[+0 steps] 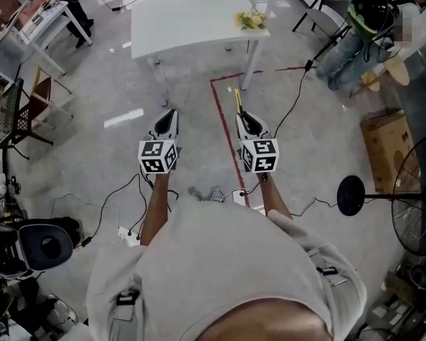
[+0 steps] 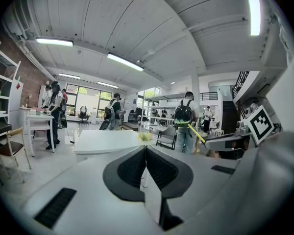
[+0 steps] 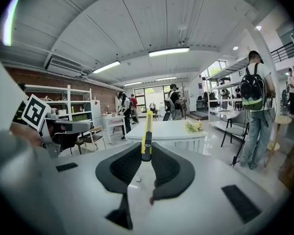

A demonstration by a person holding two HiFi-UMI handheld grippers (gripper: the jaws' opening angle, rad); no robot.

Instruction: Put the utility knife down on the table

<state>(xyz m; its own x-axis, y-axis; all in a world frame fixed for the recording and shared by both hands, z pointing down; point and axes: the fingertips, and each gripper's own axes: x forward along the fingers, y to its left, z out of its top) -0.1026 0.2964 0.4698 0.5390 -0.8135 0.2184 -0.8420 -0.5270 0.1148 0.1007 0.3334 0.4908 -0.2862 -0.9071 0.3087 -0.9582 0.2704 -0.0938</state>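
Pale grey shirt (image 1: 227, 261), black clips (image 1: 127, 298)

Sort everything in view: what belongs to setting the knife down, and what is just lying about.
Belongs to the job:
- utility knife, clamped in the right hand-held gripper
- white table ahead

Just lying about:
- flowers on that table
- cardboard box
- floor fan
- left hand-held gripper, shut, empty

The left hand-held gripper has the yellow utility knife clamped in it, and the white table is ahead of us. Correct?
Not quite: the right hand-held gripper clamps the utility knife, as the right gripper view shows. The left hand-held gripper is shut on nothing. The white table is ahead.
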